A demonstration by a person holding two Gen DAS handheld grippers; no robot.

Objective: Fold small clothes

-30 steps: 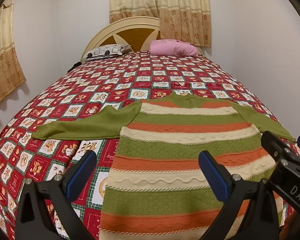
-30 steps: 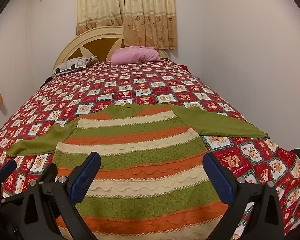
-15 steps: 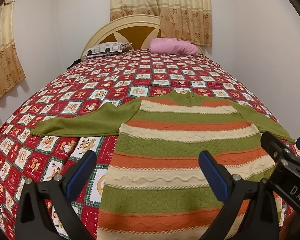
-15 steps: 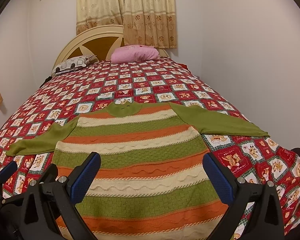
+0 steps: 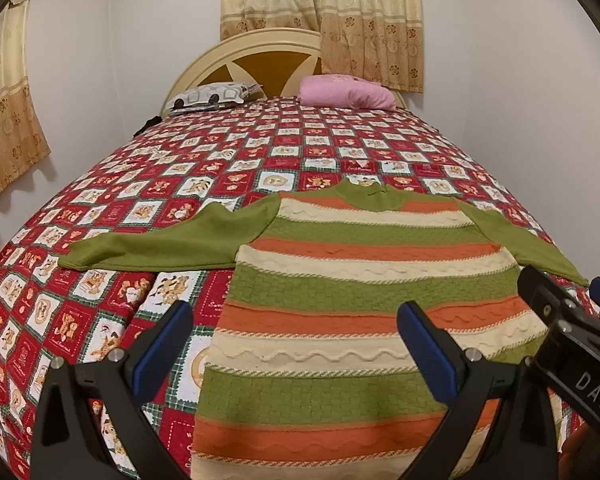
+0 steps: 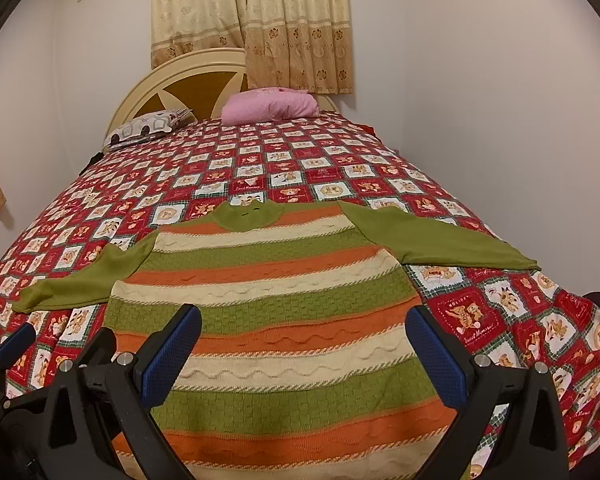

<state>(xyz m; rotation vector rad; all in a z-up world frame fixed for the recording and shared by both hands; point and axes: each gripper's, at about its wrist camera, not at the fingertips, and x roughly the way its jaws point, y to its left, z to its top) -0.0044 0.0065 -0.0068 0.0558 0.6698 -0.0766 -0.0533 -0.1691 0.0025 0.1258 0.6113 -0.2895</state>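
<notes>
A small striped sweater (image 5: 340, 320) (image 6: 276, 320) in green, orange and cream lies flat on the bed, collar away from me, both green sleeves spread out sideways. My left gripper (image 5: 296, 344) hovers open above its lower left part, blue pads wide apart, holding nothing. My right gripper (image 6: 304, 352) hangs open over the lower middle of the sweater, also holding nothing. In the left wrist view the right gripper's black body (image 5: 572, 344) shows at the right edge. The left gripper's blue tip (image 6: 16, 344) shows at the left edge of the right wrist view.
The bed carries a red patchwork quilt (image 5: 220, 168) (image 6: 340, 172). A pink pillow (image 5: 346, 92) (image 6: 272, 106) and a patterned pillow (image 5: 212, 96) lie by the round headboard (image 5: 260, 56). White walls and beige curtains (image 6: 252, 16) stand behind and to the sides.
Both views have shifted slightly; the sweater sits a little lower and farther in frame. Both grippers stay open and the sweater lies untouched.
</notes>
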